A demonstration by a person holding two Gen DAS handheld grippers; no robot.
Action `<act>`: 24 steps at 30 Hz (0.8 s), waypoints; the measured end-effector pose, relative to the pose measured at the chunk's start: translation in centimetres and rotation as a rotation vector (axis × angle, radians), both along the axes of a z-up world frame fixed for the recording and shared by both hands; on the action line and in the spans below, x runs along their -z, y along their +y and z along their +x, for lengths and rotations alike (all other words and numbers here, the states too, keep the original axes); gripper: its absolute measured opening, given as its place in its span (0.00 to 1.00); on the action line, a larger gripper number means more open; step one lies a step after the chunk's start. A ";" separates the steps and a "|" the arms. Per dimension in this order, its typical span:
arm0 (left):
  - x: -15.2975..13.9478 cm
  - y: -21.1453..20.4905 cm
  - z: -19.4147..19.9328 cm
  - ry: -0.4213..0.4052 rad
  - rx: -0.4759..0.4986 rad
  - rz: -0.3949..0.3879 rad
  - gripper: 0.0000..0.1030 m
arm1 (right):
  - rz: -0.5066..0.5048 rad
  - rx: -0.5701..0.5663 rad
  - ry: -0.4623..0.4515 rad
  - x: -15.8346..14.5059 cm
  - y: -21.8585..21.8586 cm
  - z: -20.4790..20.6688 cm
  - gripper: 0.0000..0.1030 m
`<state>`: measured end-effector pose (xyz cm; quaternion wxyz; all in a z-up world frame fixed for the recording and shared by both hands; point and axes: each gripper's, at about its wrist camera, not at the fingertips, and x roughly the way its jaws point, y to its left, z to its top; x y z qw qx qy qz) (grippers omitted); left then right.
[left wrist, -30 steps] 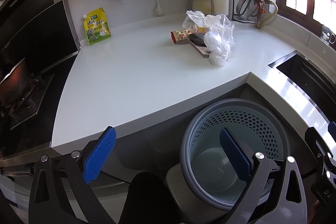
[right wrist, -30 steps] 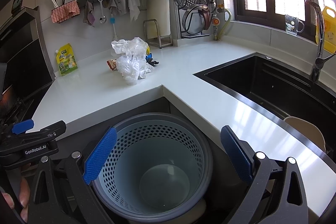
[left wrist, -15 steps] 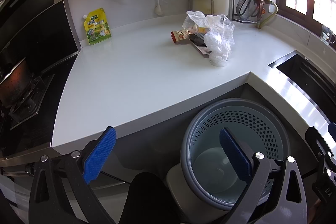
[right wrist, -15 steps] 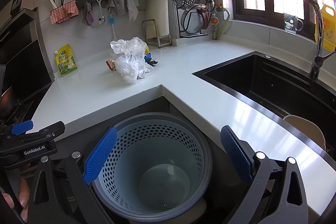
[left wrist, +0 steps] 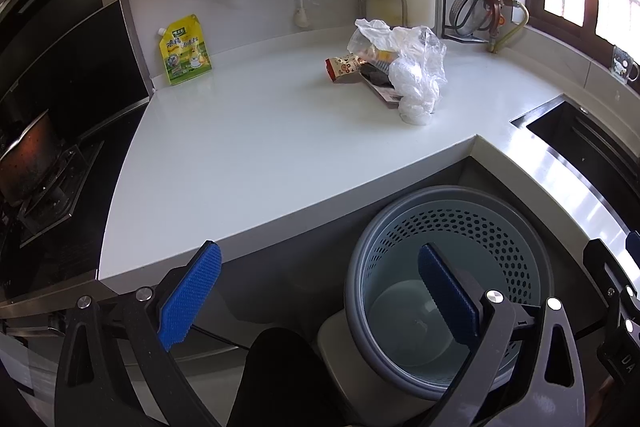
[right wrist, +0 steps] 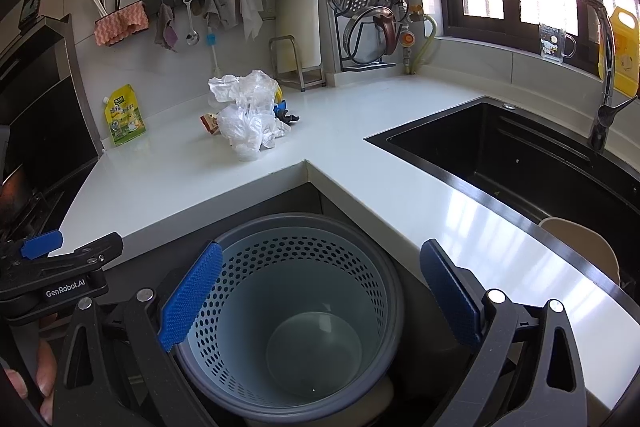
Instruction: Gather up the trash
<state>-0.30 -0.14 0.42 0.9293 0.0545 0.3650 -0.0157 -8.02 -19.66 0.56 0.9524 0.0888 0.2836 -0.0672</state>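
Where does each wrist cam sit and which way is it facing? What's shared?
Left wrist: on the left gripper, jaws open, facing the counter and stove side; a dark-clad limb shows below.
Right wrist: on the right gripper, jaws open, above the bin, facing sink and window; a hand shows.
Shared: bin, trash pile, yellow pouch.

one perforated bin (right wrist: 288, 311), one pile of crumpled plastic bags (right wrist: 250, 111), one snack wrapper (left wrist: 344, 66), one yellow-green pouch (left wrist: 185, 50), one black sink (right wrist: 516, 163), two open grippers, left (left wrist: 320, 299) and right (right wrist: 320, 299)
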 end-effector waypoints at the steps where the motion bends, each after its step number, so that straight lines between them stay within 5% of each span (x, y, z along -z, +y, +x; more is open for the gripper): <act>1: 0.0 0.0 0.0 0.000 0.000 0.000 0.94 | 0.001 -0.001 -0.001 0.0 0.0 0.0 0.92; 24: 0.5 0.2 0.1 0.008 0.006 -0.004 0.94 | 0.004 -0.009 0.004 0.1 0.1 0.1 0.92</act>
